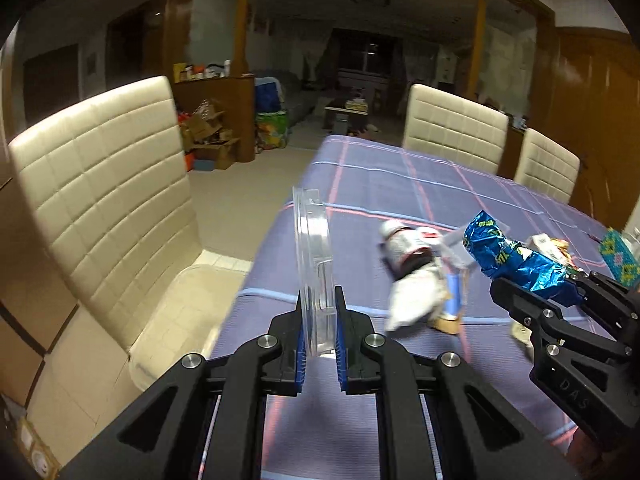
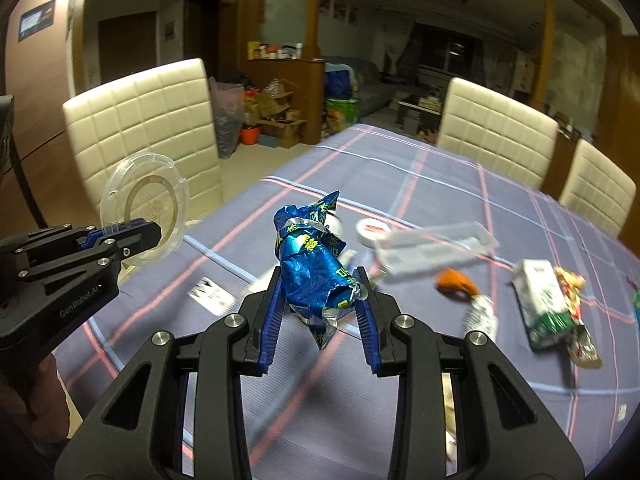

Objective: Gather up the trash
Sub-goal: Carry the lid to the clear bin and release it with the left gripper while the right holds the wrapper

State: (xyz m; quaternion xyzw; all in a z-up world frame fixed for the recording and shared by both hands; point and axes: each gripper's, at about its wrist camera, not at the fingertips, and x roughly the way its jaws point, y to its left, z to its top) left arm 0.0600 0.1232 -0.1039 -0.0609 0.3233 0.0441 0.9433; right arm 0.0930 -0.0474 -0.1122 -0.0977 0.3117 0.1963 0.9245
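The left hand-held gripper (image 1: 320, 320) is clenched on a clear round plastic lid (image 1: 314, 268), held upright and edge-on in the left wrist view, so only its thin rim shows there, running up and away from the fingers above the near left edge of the table (image 1: 380, 184). The right wrist view shows what that view hides: the lid's (image 2: 145, 200) full circular face, with a faint ring printed on it, pinched at its lower edge by the left hand-held gripper (image 2: 136, 234) out past the table's (image 2: 400, 168) left side, in front of a cream chair (image 2: 140, 120). The right hand-held gripper (image 2: 320, 296) is grasping a crumpled blue foil wrapper (image 2: 310, 264) lifted off the striped tablecloth; its long axis runs roughly along the fingers, the free end pointing up and away. In the left wrist view the same wrapper (image 1: 516, 258) slants up to the left from the right hand-held gripper (image 1: 560, 292). Only the right wrist view shows a clear plastic tray (image 2: 436, 250), an orange scrap (image 2: 456, 280) and a green-and-white carton (image 2: 540, 300) lying on the table to the right; the left view shows a blurred white wrapper (image 1: 412, 276) between the two grippers.
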